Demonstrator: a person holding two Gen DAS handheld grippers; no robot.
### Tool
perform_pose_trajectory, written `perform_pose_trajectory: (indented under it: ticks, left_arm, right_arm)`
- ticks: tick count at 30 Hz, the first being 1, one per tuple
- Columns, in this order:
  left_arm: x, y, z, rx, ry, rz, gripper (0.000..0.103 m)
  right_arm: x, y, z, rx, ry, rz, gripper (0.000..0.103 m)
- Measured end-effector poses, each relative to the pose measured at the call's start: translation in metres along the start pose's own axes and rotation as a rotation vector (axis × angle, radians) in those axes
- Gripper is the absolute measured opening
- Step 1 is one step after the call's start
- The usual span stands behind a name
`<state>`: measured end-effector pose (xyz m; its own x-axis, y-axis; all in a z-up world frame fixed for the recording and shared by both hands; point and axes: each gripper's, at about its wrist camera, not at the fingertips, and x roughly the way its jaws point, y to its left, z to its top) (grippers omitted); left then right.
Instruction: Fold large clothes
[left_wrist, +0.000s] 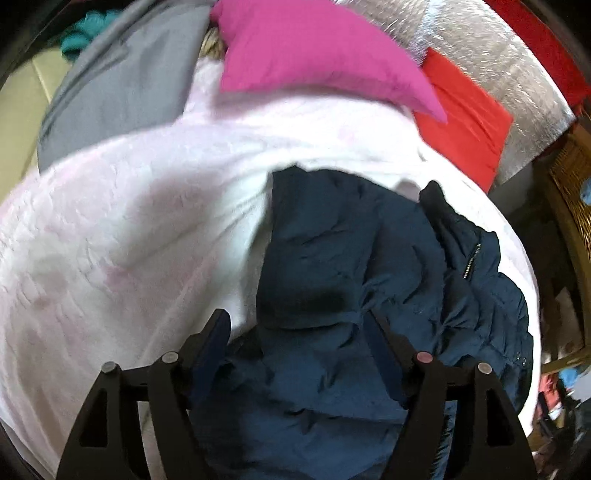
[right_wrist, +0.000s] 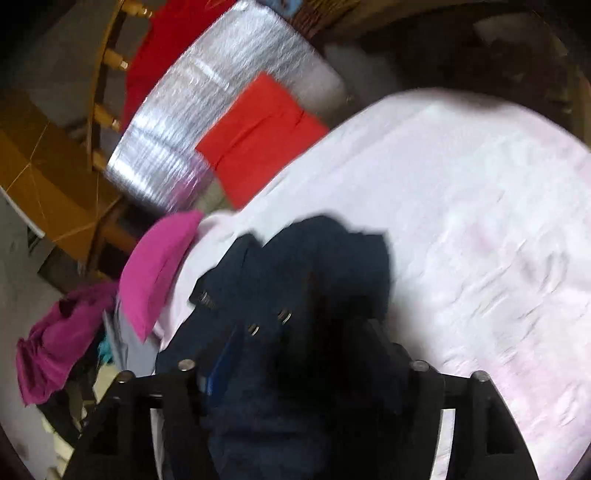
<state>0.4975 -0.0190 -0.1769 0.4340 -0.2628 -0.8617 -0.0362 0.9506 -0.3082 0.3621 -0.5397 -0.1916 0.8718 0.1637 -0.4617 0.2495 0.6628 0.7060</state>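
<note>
1. Navy jacket (left_wrist: 369, 277) lies bunched on the pale pink blanket (left_wrist: 129, 240), near the blanket's edge on the side toward the red cloth.
2. Left gripper (left_wrist: 299, 332) hangs over the jacket, fingers (left_wrist: 216, 332) spread wide w/ jacket fabric bulging up between them. Pads don't look pressed on it, so jaws apart, not clamped.
3. Right gripper (right_wrist: 295, 350) also above the jacket (right_wrist: 314, 266), fingers apart, dark fabric bunched between. Blurred and dark there; no pinch visible, reads as apart.
4. Jacket snaps (right_wrist: 284, 316) show in right view; zip (left_wrist: 472, 260) shows in left view.
5. Magenta pillow (left_wrist: 314, 59) sits at the blanket's far edge, past the jacket.
6. Red cloth (left_wrist: 465, 125) just beside the pillow, lying on a silver mat (left_wrist: 498, 55).
7. Grey cloth (left_wrist: 122, 92) on the pillow's other side, touching the blanket edge.
8. Purple garment (right_wrist: 55, 343) heaped off the blanket, beyond the pillow (right_wrist: 159, 269) in right view.
</note>
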Motion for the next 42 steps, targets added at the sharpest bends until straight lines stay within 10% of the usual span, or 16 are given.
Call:
perform_pose_trajectory:
  ticks: [9,12,20,28,32,42]
  left_arm:
    - [0.028,0.000,-0.002,0.001,0.071,0.046,0.075]
    - [0.030,-0.005,-0.004,0.007,0.067,0.055,0.066]
    - [0.039,-0.019,-0.010,0.050,0.072,0.115,0.067]
    - [0.009,-0.023,-0.009,0.084,-0.025,0.160,0.068]
    - [-0.018,-0.035,-0.010,0.117,-0.137,0.060,0.068]
    - [0.008,-0.085,-0.029,0.256,-0.054,-0.017,0.068]
  right_arm:
    - [0.085,-0.010,-0.008,0.028,0.201,-0.017,0.063]
    - [0.087,0.015,-0.007,-0.075,0.178,-0.066,0.040]
    - [0.098,0.025,-0.012,-0.192,0.137,-0.180,0.036]
    - [0.053,0.016,-0.009,-0.117,0.072,-0.135,0.051]
    - [0.006,0.030,-0.017,-0.143,-0.040,-0.078,0.053]
    - [0.091,0.120,-0.062,-0.248,0.212,0.093,0.032]
